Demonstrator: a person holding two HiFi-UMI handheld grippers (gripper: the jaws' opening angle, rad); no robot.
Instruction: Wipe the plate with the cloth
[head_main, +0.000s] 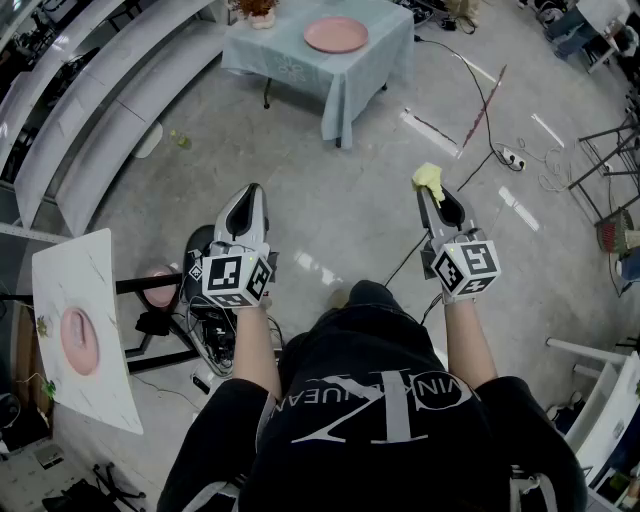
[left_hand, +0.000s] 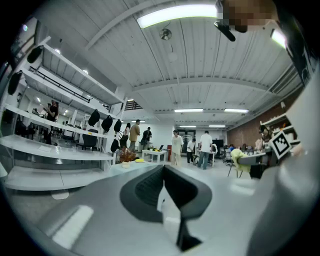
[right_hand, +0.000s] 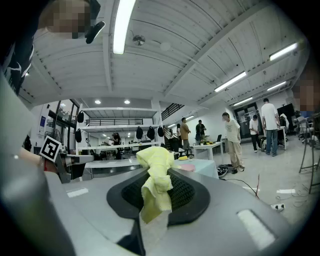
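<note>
A black short-sleeved T-shirt (head_main: 390, 400) bears grey lettering; ahead of it, the grey left gripper (head_main: 251, 190) and right gripper (head_main: 431, 196) each carry 1 black-and-white marker cube (head_main: 237, 279).

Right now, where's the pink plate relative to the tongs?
Head view, top centre: the pink plate sits on the blue-clothed table, right of a potted plant, well ahead of the right tongs holding the yellow cloth.

Floor (head_main: 330, 200): polished grey concrete, black cables (head_main: 480, 168) trailing by a white power strip (head_main: 512, 157). Furniture: table (head_main: 275, 55) under pale blue cloth, long white shelving (head_main: 90, 105). Light: ceiling strip lamps (left_hand: 175, 15).
</note>
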